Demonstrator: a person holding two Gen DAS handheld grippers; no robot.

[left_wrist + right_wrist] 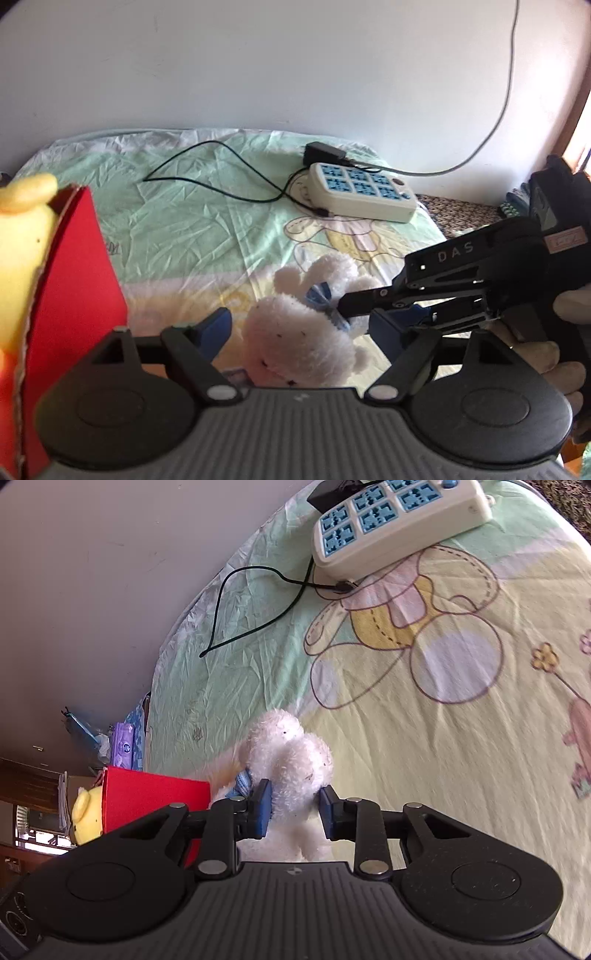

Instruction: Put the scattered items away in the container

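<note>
Gripped the white plush rabbit [291, 760] between right claw [293, 806] pads, red box [147, 794] leftward; left claw [299, 325] wide, empty.

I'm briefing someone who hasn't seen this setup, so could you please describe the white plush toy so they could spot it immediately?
Start from the bed sheet, pale green and yellow with cartoon bears. Near its front edge, right of the red box, lies the white plush toy, pinched between the right gripper's blue pads. It is the only fluffy white thing there, with a blue bow; the box's toy is yellow.
</note>
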